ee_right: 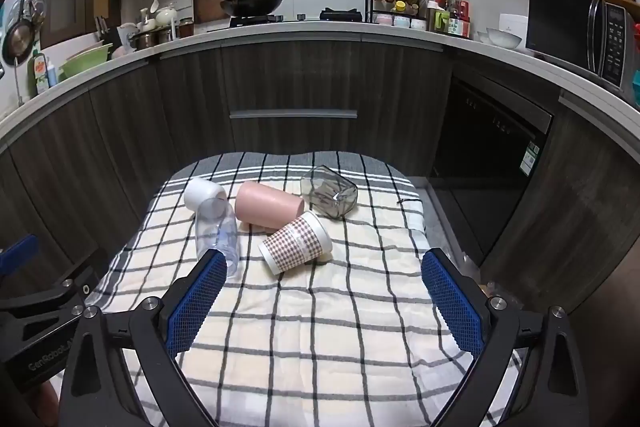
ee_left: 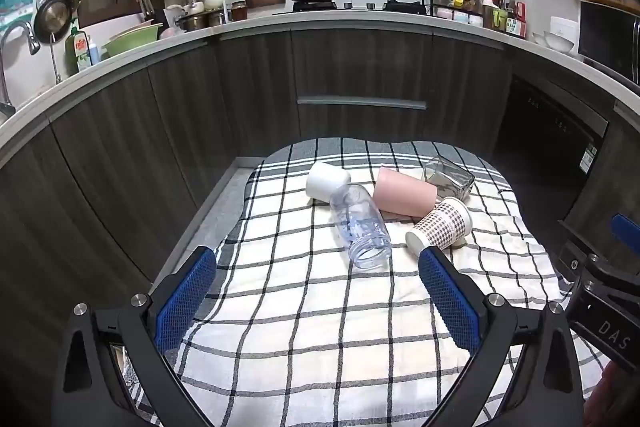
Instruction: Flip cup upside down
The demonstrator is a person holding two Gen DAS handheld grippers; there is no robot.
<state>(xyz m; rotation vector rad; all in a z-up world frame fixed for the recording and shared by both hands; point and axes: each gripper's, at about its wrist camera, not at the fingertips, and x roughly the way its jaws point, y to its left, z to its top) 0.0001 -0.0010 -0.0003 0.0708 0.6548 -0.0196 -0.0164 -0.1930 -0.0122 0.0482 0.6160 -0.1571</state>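
While both grippers' fingers (ee_left: 204, 267) gape apart, patterned cup (ee_right: 296, 242) lies toppled just ahead, untouched.

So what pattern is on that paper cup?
Brown-and-white checks on the paper cup, best seen from the right wrist.

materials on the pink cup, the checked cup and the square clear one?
Pink cup: matte and opaque with no glare, probably plastic, possibly ceramic. Checked cup: printed brown check wrap with a white rolled rim, looks like paper, though ceramic is possible. Square clear cup: grey-tinted and transparent, thick walls with sharp highlights, likely glass.
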